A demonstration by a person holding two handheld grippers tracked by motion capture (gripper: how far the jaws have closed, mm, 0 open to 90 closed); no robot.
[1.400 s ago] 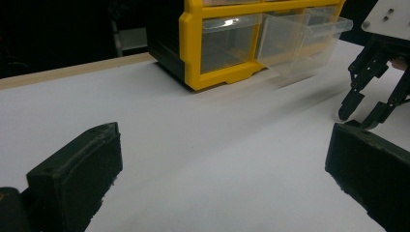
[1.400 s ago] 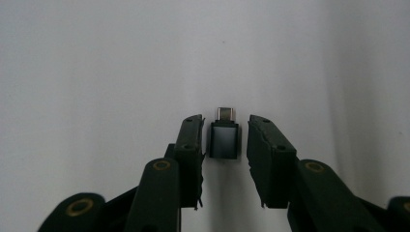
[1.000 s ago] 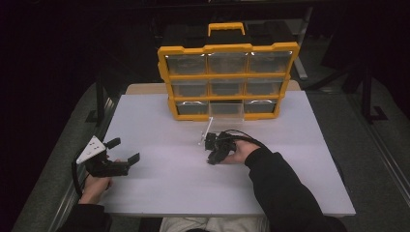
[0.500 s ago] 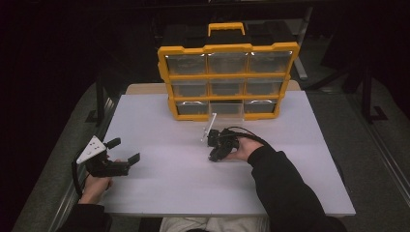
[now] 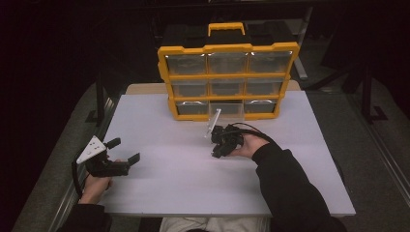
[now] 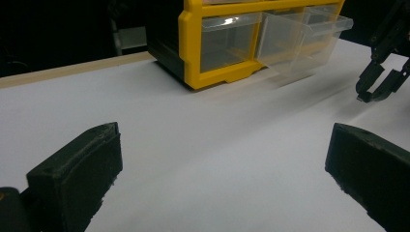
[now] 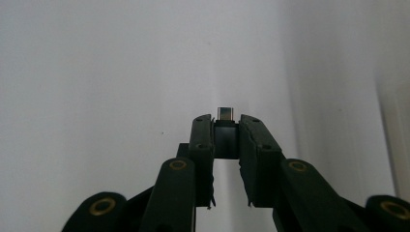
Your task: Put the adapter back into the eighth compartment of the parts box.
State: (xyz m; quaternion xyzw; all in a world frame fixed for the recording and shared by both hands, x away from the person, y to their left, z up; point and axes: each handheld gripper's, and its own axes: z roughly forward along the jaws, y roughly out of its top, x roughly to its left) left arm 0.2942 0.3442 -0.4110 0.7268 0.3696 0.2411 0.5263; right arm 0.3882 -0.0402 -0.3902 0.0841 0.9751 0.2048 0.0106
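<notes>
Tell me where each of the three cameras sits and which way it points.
High view: above the person's side, looking down on the white table; both forearms show.
Left gripper view: on the left tool, facing the yellow organizer and its pulled-out drawer.
Right gripper view: on the right tool, aimed at the tabletop, pinching a small plug.
Shared: high and left views both show the organizer.

A drawer organizer (image 5: 227,79) stands at the far middle of the table (image 5: 159,193), its bottom-middle drawer (image 5: 223,112) pulled out toward the person. The right gripper (image 5: 218,147) sits just in front of that drawer, near the table's centre, with a small connector plug (image 7: 225,114) between its jaws and pointing down at the tabletop. The left gripper (image 5: 123,151) is well apart from it at the near left edge, its jaws spread wide and facing the organizer across bare tabletop.
</notes>
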